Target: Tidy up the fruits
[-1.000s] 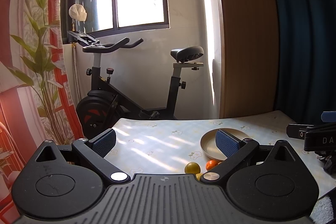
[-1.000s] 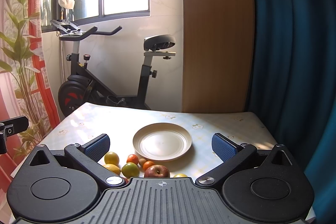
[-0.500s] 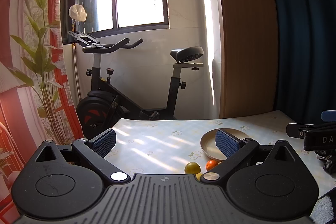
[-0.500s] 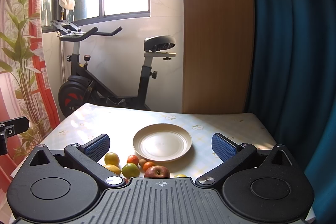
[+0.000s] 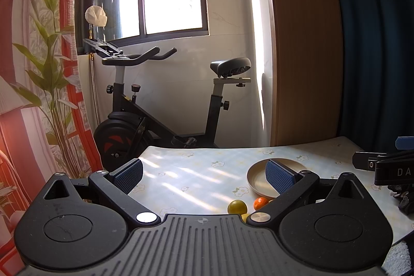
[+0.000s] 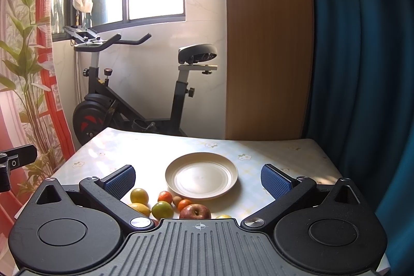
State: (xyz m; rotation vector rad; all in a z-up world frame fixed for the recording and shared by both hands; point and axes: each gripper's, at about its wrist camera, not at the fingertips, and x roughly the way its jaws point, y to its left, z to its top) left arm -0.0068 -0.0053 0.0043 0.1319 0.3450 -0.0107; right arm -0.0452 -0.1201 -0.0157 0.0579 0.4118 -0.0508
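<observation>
progress: not started, as far as pics show. plate (image 6: 201, 179) bare, no fruit on it
done: nothing visible
left: judging by task, all fruit needs to go onto plate or get grouped; every piece is on the table (image 6: 271, 154)
fruit loc: cluster just beside plate rim, at its 6–8 o'clock, nearest the R cam
fruit list (R wrist view): apple (image 6: 195, 211) red, at plate's 6 o'clock; green citrus (image 6: 162, 209) at 9 o'clock of apple; two small oranges (image 6: 165, 196) and (image 6: 184, 204) close to plate rim; small brown one (image 6: 177, 200) between them, type can't tell; yellow round fruit (image 6: 139, 195) far left of cluster; lemon (image 6: 139, 208) just below it; more yellow at 3 o'clock of apple, mostly hidden by gripper body
L wrist view: only yellow-green fruit (image 5: 236, 206) and one orange (image 5: 260, 202) show, rest hidden
left gripper (image 5: 204, 176): jaws spread wide, nothing between, over bare table at 9 o'clock of plate
right gripper (image 6: 198, 180): jaws spread wide, nothing held, plate sits between pads in view
next (guess): R gripper closest to cluster, apple likely first pick
text/labels: "DA" white letters on black part (image 5: 394, 171) at right edge of L view, rest cut off. no other writing legible; fruit has no stickers visible
bg: exercise bike (image 6: 134, 95), no brand readable
</observation>
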